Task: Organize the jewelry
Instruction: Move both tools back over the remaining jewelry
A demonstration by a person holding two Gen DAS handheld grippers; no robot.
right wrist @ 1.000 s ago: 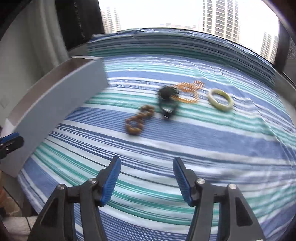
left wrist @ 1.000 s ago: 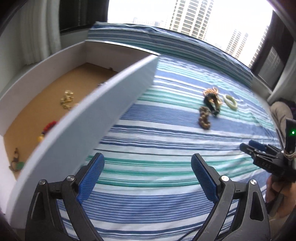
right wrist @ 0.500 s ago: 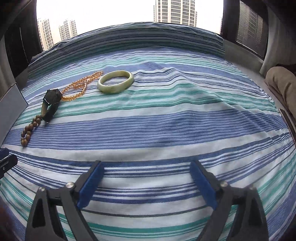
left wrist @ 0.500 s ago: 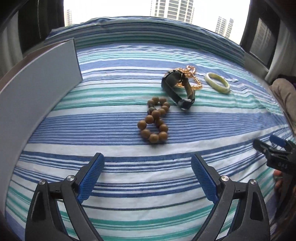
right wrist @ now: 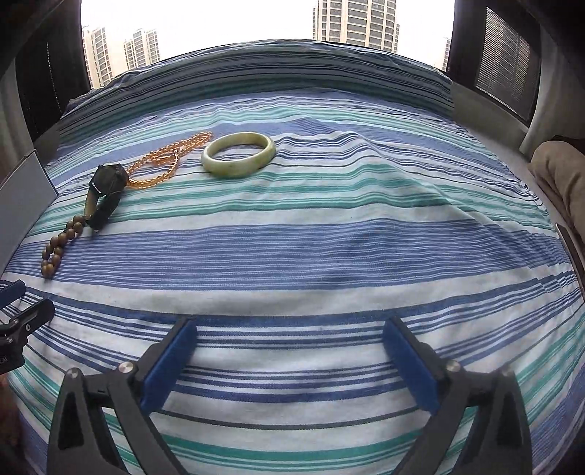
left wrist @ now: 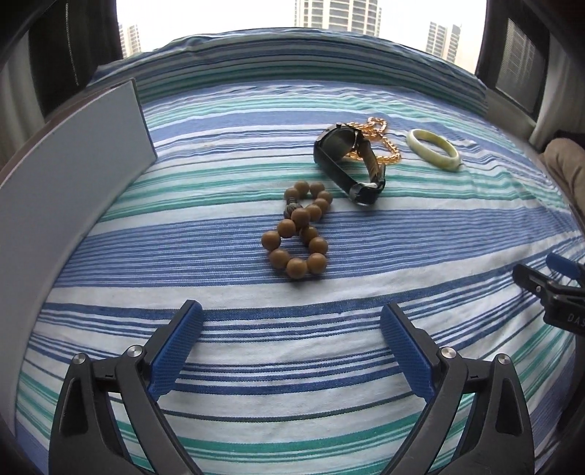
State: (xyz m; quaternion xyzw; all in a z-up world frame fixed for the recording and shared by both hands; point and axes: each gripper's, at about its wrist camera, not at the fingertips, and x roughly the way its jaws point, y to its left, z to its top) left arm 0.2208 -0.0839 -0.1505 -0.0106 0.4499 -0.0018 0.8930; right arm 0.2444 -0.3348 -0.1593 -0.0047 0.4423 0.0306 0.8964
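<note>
Striped bedding point(left wrist: 219, 255) carries a wooden bead bracelet point(left wrist: 298, 234), twisted into a figure-eight running away from the left gripper point(left wrist: 290, 350); both it and the right gripper point(right wrist: 289, 356) gape wide, empty.

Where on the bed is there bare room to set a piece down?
Bare sheet right of the bangle and ahead of both grippers. Crowded on the left: beads, watch and amber chain bunch together beside the box.

Striped bedspread point(right wrist: 329, 234), bright window point(right wrist: 234, 29)
</note>
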